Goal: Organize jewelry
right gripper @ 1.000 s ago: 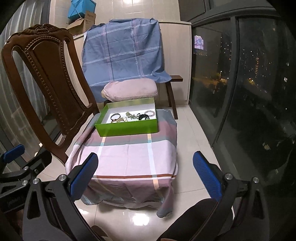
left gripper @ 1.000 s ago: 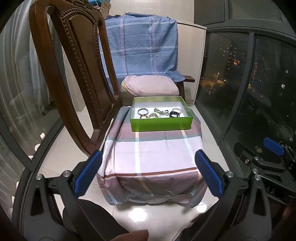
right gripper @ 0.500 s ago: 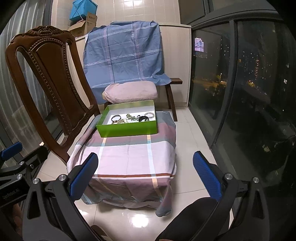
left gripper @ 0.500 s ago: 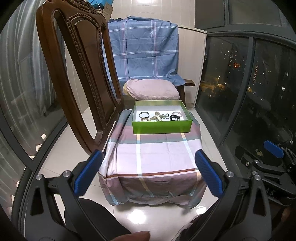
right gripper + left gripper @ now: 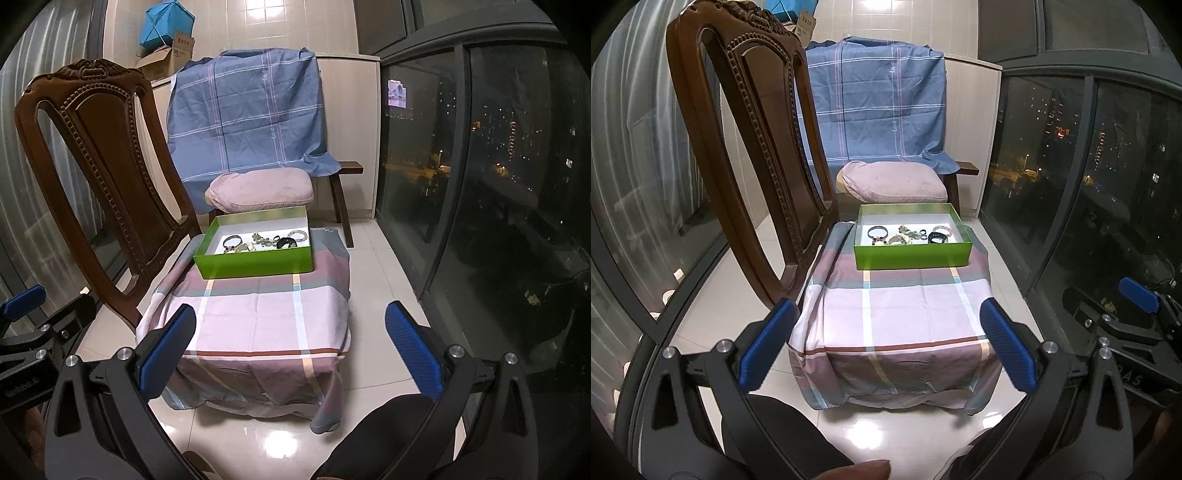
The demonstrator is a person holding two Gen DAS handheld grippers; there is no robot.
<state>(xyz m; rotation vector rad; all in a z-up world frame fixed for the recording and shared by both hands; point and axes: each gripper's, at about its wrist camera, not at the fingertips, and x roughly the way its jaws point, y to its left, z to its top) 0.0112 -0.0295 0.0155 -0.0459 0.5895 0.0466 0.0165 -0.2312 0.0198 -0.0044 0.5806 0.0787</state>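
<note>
Both grippers hang well back from the low table, which is draped in a pink plaid cloth (image 5: 905, 306): the left gripper (image 5: 886, 343) and the right gripper (image 5: 290, 350) each stand with blue pads spread wide and nothing between them. All the jewelry sits inside the green box (image 5: 912, 256) at the table's far end: a dark bracelet (image 5: 878, 231) toward the left, a pale tangle of pieces (image 5: 905, 236) in the middle, a black band (image 5: 938, 240) and a beaded bracelet (image 5: 942, 230) toward the right. The pieces lie close together in a loose row, so this could be a box awaiting sorting or one into which everything is already gathered; the pictures do not settle which. Any further handling would call for a long reach over the cloth and a fine pinch on small, crowded items; the tangled middle looks likeliest to snag
</note>
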